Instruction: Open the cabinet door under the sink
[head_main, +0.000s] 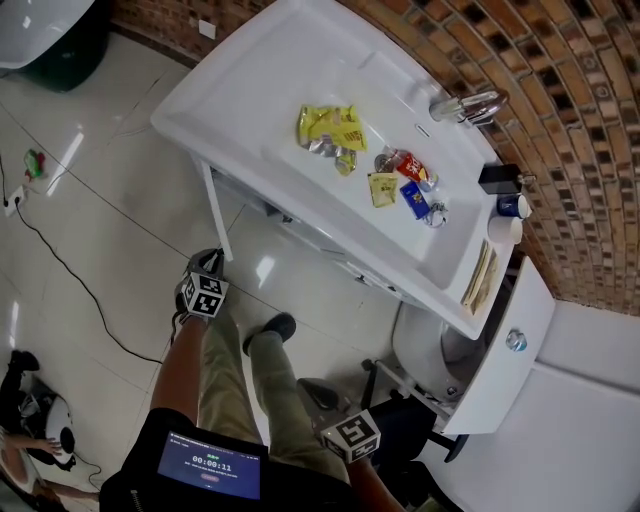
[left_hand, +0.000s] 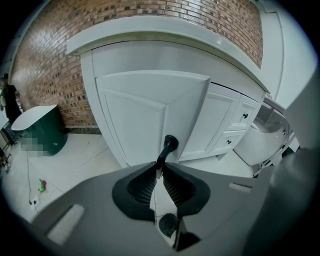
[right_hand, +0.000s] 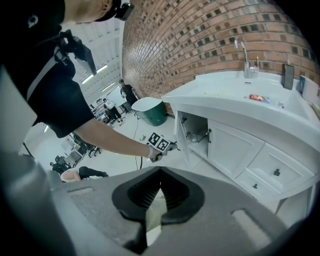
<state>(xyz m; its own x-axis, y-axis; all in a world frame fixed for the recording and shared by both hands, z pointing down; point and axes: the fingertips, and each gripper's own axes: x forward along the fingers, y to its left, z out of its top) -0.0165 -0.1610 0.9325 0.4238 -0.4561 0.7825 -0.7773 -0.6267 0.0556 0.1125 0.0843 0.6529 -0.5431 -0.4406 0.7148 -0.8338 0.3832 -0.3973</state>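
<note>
The left tool (left_hand: 159, 169) is clamping its jaws shut on the thin neck of the black knob (left_hand: 170, 144), which is sitting at the free edge of the cabinet door (left_hand: 140, 115). That door is standing swung partly out from the white cabinet beneath the sink (head_main: 190, 105), at the cabinet's left end. To the right, the shut panels and small drawers (left_hand: 245, 116) are lying flush. The right tool (right_hand: 160, 170) is hanging back near the person's legs, jaws together with nothing between them.

The hold looks slim to me: only the tips are biting the neck. A pull that is not following the door's arc is likely to slide the jaws off over the knob's head. The person's shoe (head_main: 268, 330) is also standing near the door's swing, so the panel may be heading for a bump against it.

From the head view the door is showing only as a thin white edge under the sink's rim. The hinges are not showing anywhere. The cabinet's inside is appearing only in the right gripper view, where a pipe (right_hand: 200, 136) is just showing. How wide the door is standing is hard to judge through the curved lens.
</note>
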